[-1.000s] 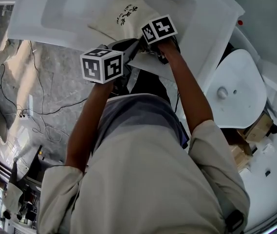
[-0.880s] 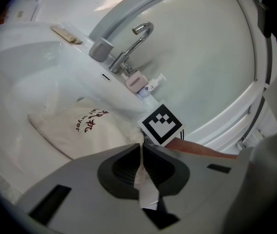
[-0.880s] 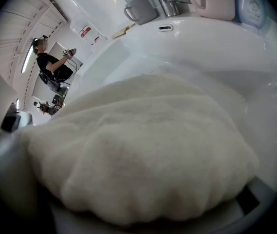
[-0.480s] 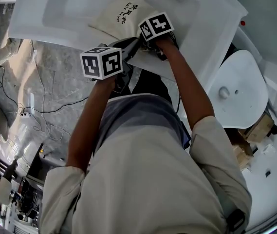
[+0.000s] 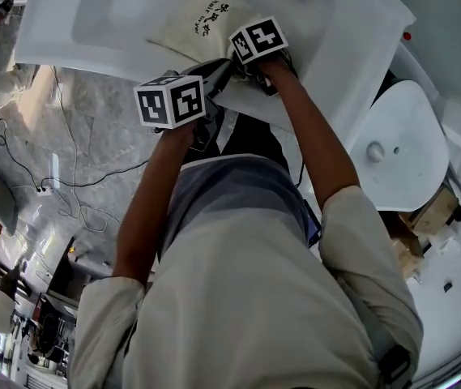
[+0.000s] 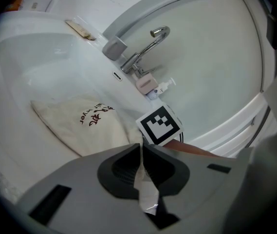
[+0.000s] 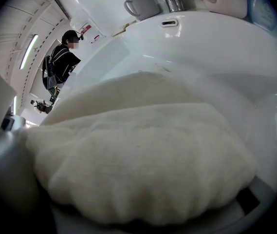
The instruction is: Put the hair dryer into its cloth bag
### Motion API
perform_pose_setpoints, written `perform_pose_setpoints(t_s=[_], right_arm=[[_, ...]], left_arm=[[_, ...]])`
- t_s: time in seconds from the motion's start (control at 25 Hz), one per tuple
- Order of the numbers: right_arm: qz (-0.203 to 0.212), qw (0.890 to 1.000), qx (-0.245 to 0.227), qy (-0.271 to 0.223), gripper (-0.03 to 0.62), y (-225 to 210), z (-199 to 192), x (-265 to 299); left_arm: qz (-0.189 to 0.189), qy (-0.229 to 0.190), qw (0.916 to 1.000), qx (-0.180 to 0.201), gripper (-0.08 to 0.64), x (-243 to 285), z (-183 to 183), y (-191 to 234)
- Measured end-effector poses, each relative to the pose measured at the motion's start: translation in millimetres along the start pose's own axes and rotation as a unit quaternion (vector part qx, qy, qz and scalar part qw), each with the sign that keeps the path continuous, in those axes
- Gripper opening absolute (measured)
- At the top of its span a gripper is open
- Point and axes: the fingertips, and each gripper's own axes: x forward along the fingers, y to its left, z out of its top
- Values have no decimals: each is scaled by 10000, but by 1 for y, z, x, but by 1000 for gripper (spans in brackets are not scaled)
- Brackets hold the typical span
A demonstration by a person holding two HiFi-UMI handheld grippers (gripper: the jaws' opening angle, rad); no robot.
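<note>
The cream cloth bag (image 5: 188,21) with dark print lies in the white sink (image 5: 92,23). Its near end rises toward both grippers. In the left gripper view my left gripper (image 6: 141,162) is shut on a thin strip of the bag's pale cloth, and the printed bag (image 6: 77,123) lies beyond. The right gripper's marker cube (image 6: 160,125) stands at the bag's near right end. In the right gripper view a bulging, puckered fold of the bag (image 7: 143,165) fills the space between the jaws and hides their pads. The hair dryer shows plainly in no view.
A chrome tap (image 6: 145,48), a grey cup (image 6: 114,48) and a small pump bottle (image 6: 150,84) stand behind the basin. A white toilet lid (image 5: 396,148) is at the right, with cables (image 5: 60,193) on the stone floor at the left. A person in dark clothes (image 7: 63,57) stands far off.
Both grippers stay at the bag's near end. The left marker cube has rolled a little. The left grip on the cloth strip is unchanged.
</note>
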Motion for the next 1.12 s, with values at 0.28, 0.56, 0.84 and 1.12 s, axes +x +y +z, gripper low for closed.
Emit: perform_pose_setpoints(t_s=[0.28,0.56,0.84,1.12], right_arm=[[5,9998,202,-13,284,-2,0,-2],[155,9978,627,-158,319,0,1,-4],[44,9964,796,-280,321,-3,-4,-11],[-17,9958,808,-421,319,-2,-5,-21]], left_arm=[[-15,-222,9996,-174,25,0,3,1],[-374,-648,9960,-481,26,-7,9,-1],[-435,-579,9961,-507,26,-13,-1,-1],[-468,-575,9963,-437,26,-17,-3,-7]])
